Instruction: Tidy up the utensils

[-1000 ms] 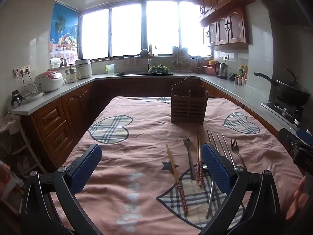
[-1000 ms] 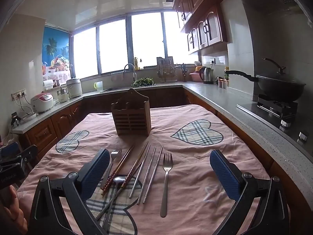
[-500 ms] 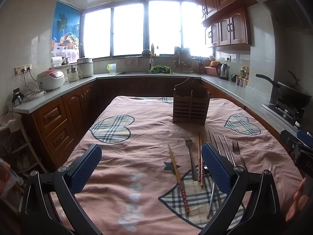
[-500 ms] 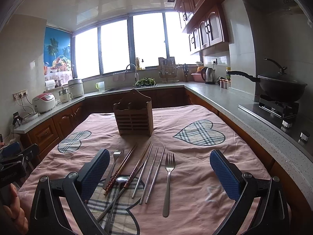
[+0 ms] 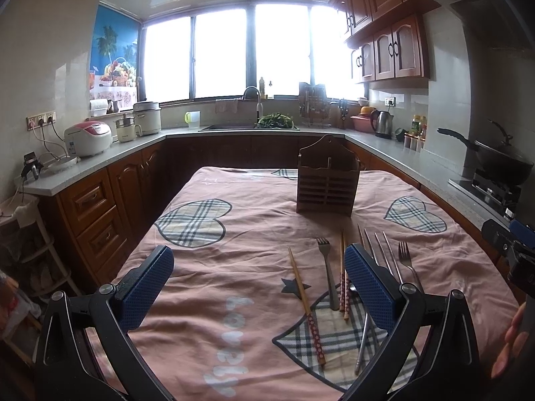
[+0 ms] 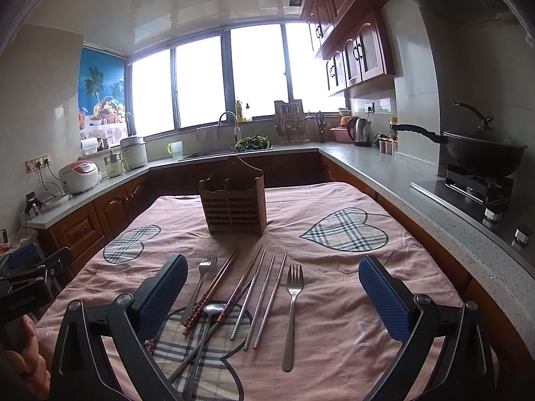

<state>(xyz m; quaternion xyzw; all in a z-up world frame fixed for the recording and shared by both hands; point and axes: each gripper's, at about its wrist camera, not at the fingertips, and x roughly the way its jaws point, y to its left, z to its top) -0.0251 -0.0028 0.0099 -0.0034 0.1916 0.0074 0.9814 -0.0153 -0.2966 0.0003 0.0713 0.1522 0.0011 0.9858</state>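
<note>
A wooden utensil holder (image 5: pixel 328 183) (image 6: pixel 233 204) stands upright mid-table on the pink cloth. In front of it lie two forks (image 6: pixel 293 304) (image 6: pixel 200 284), red-patterned wooden chopsticks (image 6: pixel 209 295), steel chopsticks (image 6: pixel 264 297) and a spoon (image 6: pixel 209 320). One wooden chopstick (image 5: pixel 305 297) lies apart to the left. My left gripper (image 5: pixel 259 284) is open above the near table, left of the utensils. My right gripper (image 6: pixel 272 292) is open, with the utensils lying on the cloth below and between its fingers.
Kitchen counters (image 5: pixel 100 160) wrap around the table (image 5: pixel 234 234) on three sides. A wok (image 6: pixel 481 153) sits on the stove at the right. A rice cooker (image 5: pixel 88 137) and kettle (image 5: pixel 383 123) stand on the counters. A hand (image 5: pixel 511 341) shows at the right edge.
Both views have shifted slightly; the utensils and holder sit a little higher and nearer. Both grippers stay open and nothing on the table has moved.
</note>
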